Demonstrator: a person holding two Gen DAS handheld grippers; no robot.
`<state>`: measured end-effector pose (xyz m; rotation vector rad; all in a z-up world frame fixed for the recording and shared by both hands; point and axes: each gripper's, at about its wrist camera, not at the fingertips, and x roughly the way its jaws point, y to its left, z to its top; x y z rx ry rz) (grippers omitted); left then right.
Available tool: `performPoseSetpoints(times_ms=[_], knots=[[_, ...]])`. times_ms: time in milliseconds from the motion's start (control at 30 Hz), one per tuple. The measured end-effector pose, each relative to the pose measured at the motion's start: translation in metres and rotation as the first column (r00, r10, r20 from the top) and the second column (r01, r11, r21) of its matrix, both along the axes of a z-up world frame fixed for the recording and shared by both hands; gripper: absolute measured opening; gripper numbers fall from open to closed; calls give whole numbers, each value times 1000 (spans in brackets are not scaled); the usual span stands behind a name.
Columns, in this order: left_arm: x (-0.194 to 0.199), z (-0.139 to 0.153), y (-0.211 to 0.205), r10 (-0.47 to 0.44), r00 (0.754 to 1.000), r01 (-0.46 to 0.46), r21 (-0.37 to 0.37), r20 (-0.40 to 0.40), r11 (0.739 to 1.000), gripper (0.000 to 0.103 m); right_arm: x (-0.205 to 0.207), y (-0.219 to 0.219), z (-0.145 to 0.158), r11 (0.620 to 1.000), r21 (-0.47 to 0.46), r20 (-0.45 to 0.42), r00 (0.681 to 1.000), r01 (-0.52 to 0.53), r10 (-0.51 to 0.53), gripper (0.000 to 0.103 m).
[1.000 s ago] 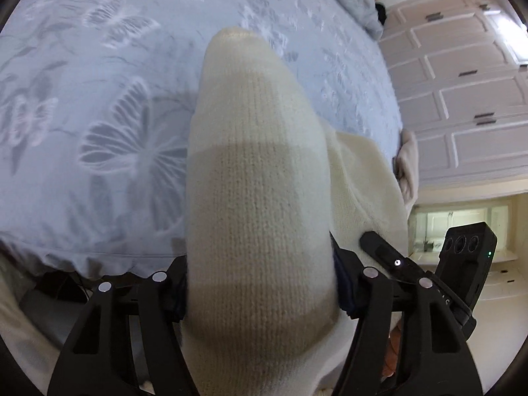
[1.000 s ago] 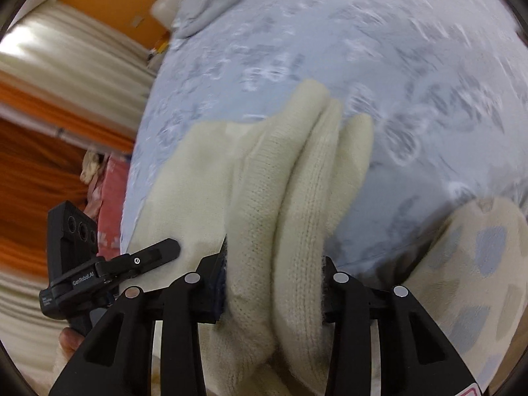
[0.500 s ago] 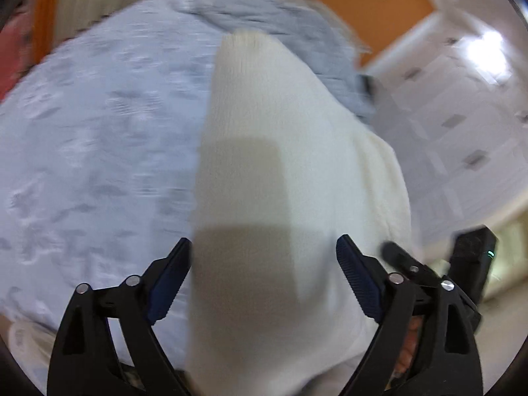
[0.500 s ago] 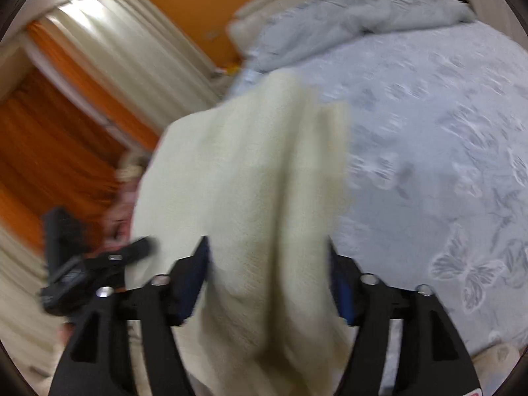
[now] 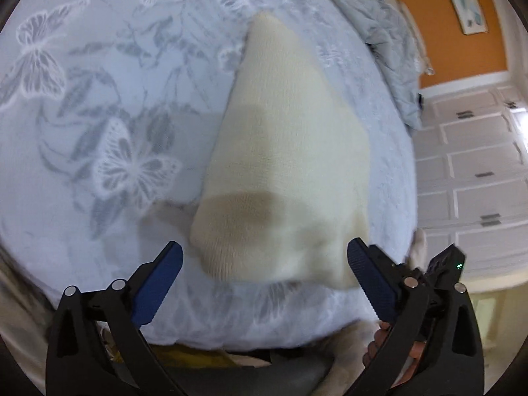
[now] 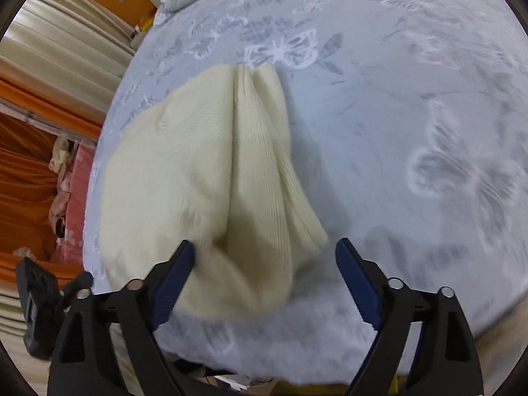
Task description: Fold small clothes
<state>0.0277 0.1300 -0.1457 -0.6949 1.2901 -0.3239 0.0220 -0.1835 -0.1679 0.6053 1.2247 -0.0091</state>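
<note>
With both sets of jaws spread wide, my left gripper [image 5: 264, 264] and my right gripper [image 6: 265, 264] hold nothing; the blue ribbed pads [image 5: 155, 285] stand apart on either side of the cloth without touching it. Just ahead of the fingers lies the cream knit garment [image 5: 283, 165], resting on the bed in a folded heap. From my left wrist it looks like a long wedge, narrow at the far end and broad near me, with a shadowed band across its near part. From my right wrist the same garment [image 6: 211, 181] shows a ribbed fold running lengthwise down its middle, the near edge bunched between the open fingers. It sits close to the near edge of the pale blue bedspread [image 5: 99, 115], which is printed with white and grey butterflies. At the far end of the bed a rumpled grey duvet [image 5: 389, 33] is piled against an orange wall [image 5: 429, 6]. White panelled cupboard doors [image 5: 478, 165] stand to my right, orange and cream curtains [image 6: 49, 82] to my left.
</note>
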Motion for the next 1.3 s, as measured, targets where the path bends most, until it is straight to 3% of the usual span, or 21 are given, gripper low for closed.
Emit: performPoseSetpoints(times_ms=[67, 100, 133, 167, 200, 233, 300, 400, 500, 567, 633, 700, 733, 800, 867, 1000, 1033, 1067, 1100, 1200, 1300], knots=[[8, -18, -7, 29, 998, -29, 0, -50, 1000, 98, 15, 1, -13, 999, 37, -15, 1000, -9, 10, 90], [7, -22, -7, 35, 997, -36, -13, -63, 999, 98, 17, 0, -16, 998, 59, -18, 1000, -12, 13, 84], [10, -27, -9, 40, 996, -42, -30, -77, 999, 97, 21, 2, -17, 995, 95, -5, 1000, -27, 28, 70], [14, -31, -11, 30, 996, -33, -42, -80, 999, 87, 20, 4, -13, 994, 103, 0, 999, -33, 33, 49], [18, -29, -14, 2, 998, -5, -54, -62, 999, 67, 19, 3, -3, 993, 115, 13, 1000, -28, 27, 35], [22, -24, -18, -30, 998, 28, -36, -56, 999, 65, 15, 2, 9, 992, 120, 42, 999, -29, 24, 31], [27, -5, -22, -95, 995, 95, -1, -17, 995, 48, -4, -3, 43, 990, 133, 140, 990, -51, 32, 16], [27, 21, -20, -198, 979, 198, 18, 41, 980, 44, -36, -14, 58, 984, 175, 164, 986, -29, 0, 15], [24, 13, -24, -275, 961, 274, 68, 8, 959, 48, -44, -3, 23, 998, 20, 40, 998, -51, 50, 21], [21, -7, -30, -298, 954, 301, 160, -41, 940, 57, -50, -5, 15, 999, 35, 9, 1000, 3, -4, 25], [14, -9, -23, -259, 966, 258, 154, -15, 954, 60, -60, -8, 38, 999, 32, 96, 994, 42, -45, 30], [5, 5, -15, -223, 974, 216, 152, 32, 965, 72, -60, -3, 58, 1000, 5, 153, 988, -12, 11, 46], [0, 10, -11, -218, 974, 207, 161, 53, 965, 85, -58, 1, 64, 999, 0, 158, 986, -52, 51, 48], [-12, 28, -6, -238, 965, 214, 191, 112, 958, 90, -52, 12, 62, 993, 3, 136, 983, -121, 120, 58], [-22, 33, -9, -298, 949, 269, 228, 106, 936, 90, -49, 22, 52, 987, 0, 98, 982, -161, 160, 66], [-44, 21, -19, -413, 907, 345, 428, 75, 835, 90, -55, 36, 17, 982, 5, 12, 982, -189, 189, 67], [-46, 18, -19, -416, 907, 341, 457, 71, 821, 89, -52, 38, 8, 984, 2, 1, 984, -179, 179, 65], [-45, 13, -19, -403, 913, 326, 472, 69, 819, 84, -48, 40, 5, 985, 6, 8, 985, -175, 175, 36], [-41, 11, -18, -381, 921, 303, 463, 83, 833, 75, -41, 42, 6, 982, 14, 9, 982, -186, 186, 17], [-30, 9, -15, -349, 931, 272, 435, 107, 858, 56, -32, 49, 61, 980, -40, 160, 967, -195, 199, 16], [-26, 19, -24, -353, 924, 267, 413, 147, 871, 54, -22, 48, 109, 972, -100, 271, 934, -213, 233, 15]])
